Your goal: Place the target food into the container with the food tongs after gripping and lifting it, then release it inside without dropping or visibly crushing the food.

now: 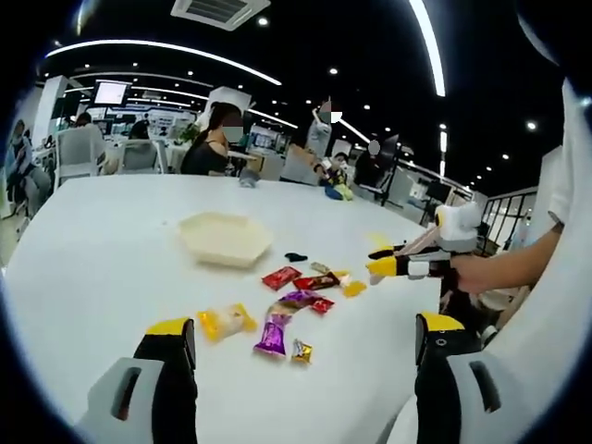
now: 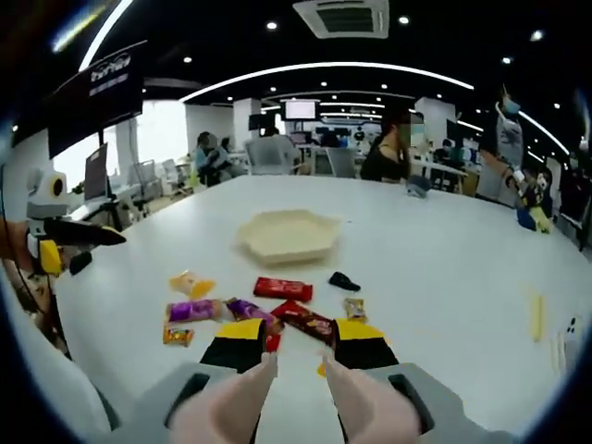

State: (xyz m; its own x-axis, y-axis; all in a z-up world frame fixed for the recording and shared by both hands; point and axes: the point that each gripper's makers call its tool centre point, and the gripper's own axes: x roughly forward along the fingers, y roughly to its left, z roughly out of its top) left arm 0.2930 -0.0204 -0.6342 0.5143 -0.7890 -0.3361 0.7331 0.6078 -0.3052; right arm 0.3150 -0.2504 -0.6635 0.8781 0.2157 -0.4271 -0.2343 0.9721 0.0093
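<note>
My right gripper [image 2: 294, 344], jaws slightly apart and empty, hovers over the red wrapped snack [image 2: 306, 321]; crowded neighbours risk a double grab before the shallow cream container [image 2: 287, 236] ahead.

White tabletop [image 2: 444, 268]; seated people [image 1: 208, 143] at far desks; ceiling light strips [image 2: 324, 67]; wall monitor [image 1: 109, 92].

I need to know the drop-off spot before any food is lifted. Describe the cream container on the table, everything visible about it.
The container is a shallow, cream-coloured dish with a faceted, roughly hexagonal rim, and looks like thin plastic or pulp. It sits flat and upright on the white table, open-topped and seemingly empty. The wrapped snacks lie scattered nearer the grippers, apart from it. Nothing touches it except the table. In the left gripper view it lies beyond the snacks.
</note>
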